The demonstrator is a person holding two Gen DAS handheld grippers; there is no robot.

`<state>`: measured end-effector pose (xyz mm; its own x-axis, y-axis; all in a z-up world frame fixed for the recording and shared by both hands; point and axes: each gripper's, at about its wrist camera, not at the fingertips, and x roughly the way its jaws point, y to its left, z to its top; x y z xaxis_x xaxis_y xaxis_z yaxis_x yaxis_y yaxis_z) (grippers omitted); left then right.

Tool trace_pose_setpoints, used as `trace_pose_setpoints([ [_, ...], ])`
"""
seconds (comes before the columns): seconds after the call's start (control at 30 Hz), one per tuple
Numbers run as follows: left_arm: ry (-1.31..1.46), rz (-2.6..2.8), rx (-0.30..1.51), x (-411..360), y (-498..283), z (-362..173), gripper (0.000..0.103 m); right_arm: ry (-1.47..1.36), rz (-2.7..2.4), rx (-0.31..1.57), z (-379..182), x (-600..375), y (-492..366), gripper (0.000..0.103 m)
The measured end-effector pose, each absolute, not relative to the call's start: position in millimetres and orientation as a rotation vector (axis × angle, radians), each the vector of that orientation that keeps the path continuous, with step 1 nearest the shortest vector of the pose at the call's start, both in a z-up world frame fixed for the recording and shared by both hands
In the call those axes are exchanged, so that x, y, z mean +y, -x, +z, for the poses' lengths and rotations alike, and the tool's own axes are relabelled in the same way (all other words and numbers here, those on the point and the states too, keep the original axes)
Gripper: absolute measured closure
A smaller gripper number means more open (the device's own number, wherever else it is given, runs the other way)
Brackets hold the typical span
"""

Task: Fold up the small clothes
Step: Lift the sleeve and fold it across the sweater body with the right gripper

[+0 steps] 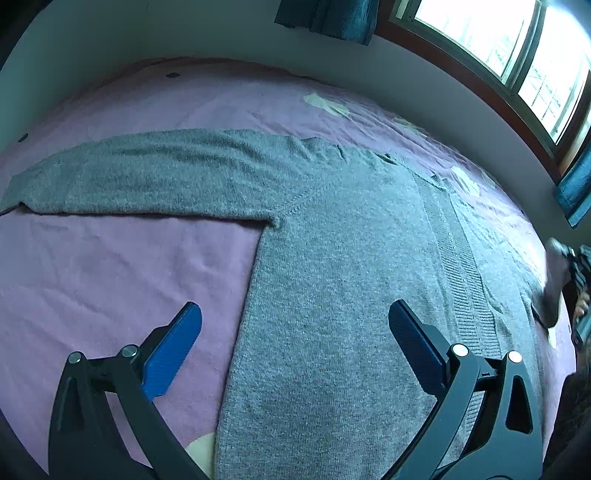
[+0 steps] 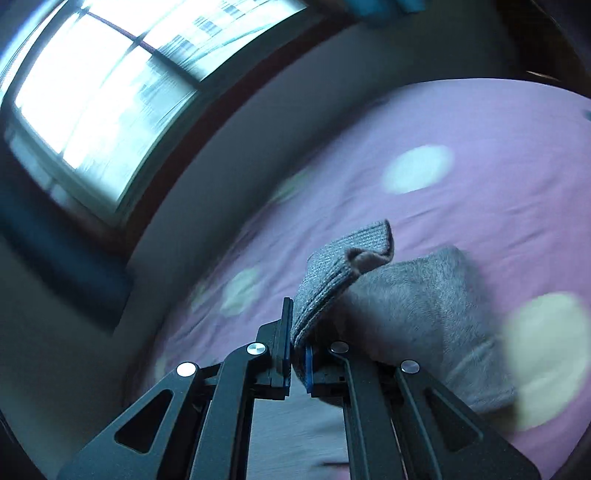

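A grey knitted cardigan (image 1: 351,266) lies flat on the purple bed sheet (image 1: 110,266), with one sleeve (image 1: 147,173) stretched out to the left. My left gripper (image 1: 295,306) hovers open over the cardigan's lower left edge, nothing between its blue pads (image 1: 170,350). At the far right edge, my right gripper (image 1: 578,269) holds the other sleeve (image 1: 554,284) lifted off the bed. In the blurred right wrist view, the right gripper (image 2: 297,332) is shut on that sleeve's ribbed cuff (image 2: 343,266), and the rest of the sleeve (image 2: 413,306) hangs below.
A wall (image 1: 424,85) runs along the bed's far side under a bright window (image 1: 498,40) with teal curtains (image 1: 332,14). Pale spots (image 2: 417,168) dot the sheet. A person's hand (image 1: 583,306) shows behind the right gripper.
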<state>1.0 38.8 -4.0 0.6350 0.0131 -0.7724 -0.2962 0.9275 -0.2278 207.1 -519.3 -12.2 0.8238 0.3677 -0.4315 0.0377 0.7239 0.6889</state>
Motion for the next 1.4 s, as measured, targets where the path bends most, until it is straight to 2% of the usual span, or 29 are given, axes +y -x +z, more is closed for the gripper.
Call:
trace_pose_setpoints([
  [0.4,0.352,0.19,0.862,43.0,0.2,-1.2,0.002,-0.422,0.505,0.673,-1.0,-283.5,-226.2,0.098],
  [0.5,0.351,0.185,0.863,42.7,-0.2,-1.8,0.002,-0.358,0.547,0.685,-12.2,-265.7,-197.7,0.098],
  [1.03,0.348,0.182,0.88,41.3,-1.1,-6.2,0.002,0.075,0.734,0.759,-45.9,-164.3,-155.5,0.098],
  [1.4,0.347,0.181,0.883,40.5,-1.2,-6.5,0.002,0.183,0.758,0.833,-68.4,-141.5,-149.5,0.098],
])
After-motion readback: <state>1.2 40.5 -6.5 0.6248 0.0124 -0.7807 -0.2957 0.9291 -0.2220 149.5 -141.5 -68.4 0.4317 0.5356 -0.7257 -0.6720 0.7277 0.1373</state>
